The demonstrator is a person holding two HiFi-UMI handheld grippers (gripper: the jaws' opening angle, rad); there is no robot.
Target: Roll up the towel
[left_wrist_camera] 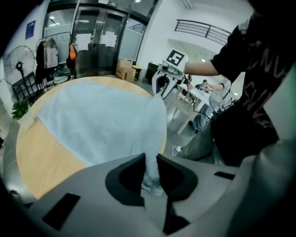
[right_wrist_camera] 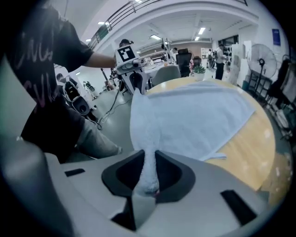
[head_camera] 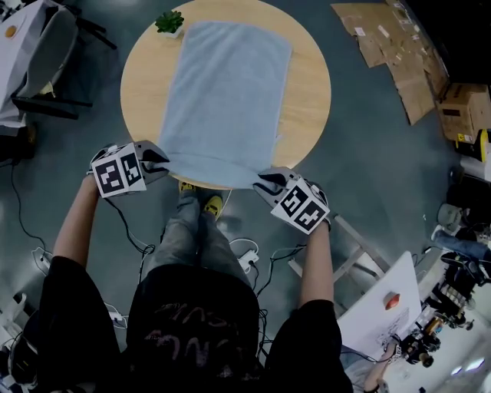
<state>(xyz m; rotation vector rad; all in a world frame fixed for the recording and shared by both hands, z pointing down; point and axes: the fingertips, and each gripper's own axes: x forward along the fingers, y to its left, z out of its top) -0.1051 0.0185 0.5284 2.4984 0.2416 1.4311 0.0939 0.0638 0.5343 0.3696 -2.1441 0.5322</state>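
Head view: pale blue terry towel (head_camera: 226,100) flat on round wooden counter (head_camera: 311,84), near edge past rim. Near corners clamped by left tool (head_camera: 159,160) and right tool (head_camera: 270,182). Soft, light, floppy; corner hold suits, keep edge taut.

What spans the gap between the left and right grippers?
The near edge of the towel, one corner clamped in the left gripper, one in the right gripper; the head view shows it.

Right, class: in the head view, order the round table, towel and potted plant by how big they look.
1. round table
2. towel, covering much of it
3. potted plant, clearly smallest
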